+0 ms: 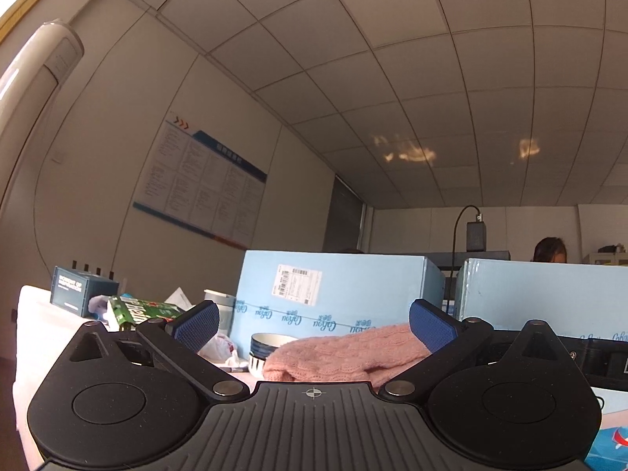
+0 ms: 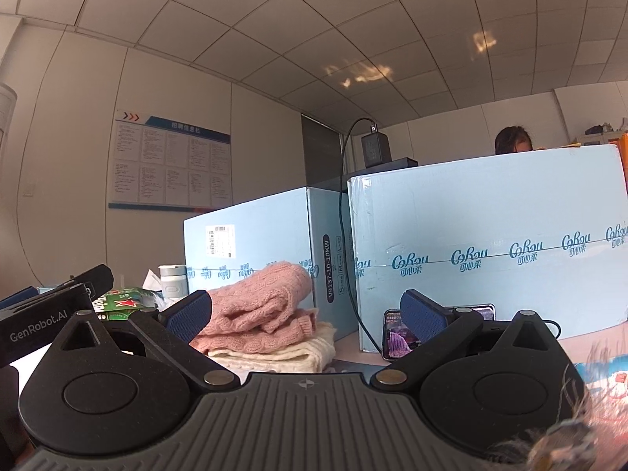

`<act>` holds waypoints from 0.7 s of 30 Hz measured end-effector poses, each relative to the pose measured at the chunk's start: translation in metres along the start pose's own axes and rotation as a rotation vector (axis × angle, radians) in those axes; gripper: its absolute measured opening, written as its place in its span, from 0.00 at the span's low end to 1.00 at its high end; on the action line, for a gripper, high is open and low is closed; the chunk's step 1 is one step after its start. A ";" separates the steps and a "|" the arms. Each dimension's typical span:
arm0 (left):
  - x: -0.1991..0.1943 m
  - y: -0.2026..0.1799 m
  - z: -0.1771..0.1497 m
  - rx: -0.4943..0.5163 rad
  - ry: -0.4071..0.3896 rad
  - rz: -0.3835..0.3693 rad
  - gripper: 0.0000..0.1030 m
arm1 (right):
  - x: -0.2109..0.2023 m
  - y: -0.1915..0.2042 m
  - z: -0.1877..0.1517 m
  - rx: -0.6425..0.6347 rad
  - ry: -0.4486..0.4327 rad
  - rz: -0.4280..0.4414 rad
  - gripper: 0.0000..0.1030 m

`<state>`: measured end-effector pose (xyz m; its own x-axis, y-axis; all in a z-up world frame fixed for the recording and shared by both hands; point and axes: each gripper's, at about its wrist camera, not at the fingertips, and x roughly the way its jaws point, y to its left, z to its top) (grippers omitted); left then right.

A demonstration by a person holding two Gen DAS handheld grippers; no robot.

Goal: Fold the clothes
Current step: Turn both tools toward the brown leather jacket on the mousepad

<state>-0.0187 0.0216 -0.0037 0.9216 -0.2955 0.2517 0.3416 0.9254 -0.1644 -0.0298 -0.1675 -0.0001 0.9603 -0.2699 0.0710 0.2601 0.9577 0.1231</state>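
Through the left wrist I see my left hand-held gripper spread wide and empty, its blue ribbed pads framing a pink cable-knit sweater beside a striped bowl. Through the right wrist, my right hand-held gripper also gapes empty; the pink sweater lies folded on a cream knit, against pale-blue boxes.

Two pale-blue cartons; green box; striped bowl; phone
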 end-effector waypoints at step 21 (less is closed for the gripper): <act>-0.051 -0.093 0.017 0.085 -0.050 -0.585 1.00 | -0.178 -0.064 0.039 0.110 -0.167 -0.332 1.00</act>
<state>-0.1008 -0.0455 0.0150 0.5745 -0.7524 0.3222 0.7722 0.6287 0.0913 -0.2209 -0.1846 0.0180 0.7937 -0.5846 0.1681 0.5328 0.8015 0.2716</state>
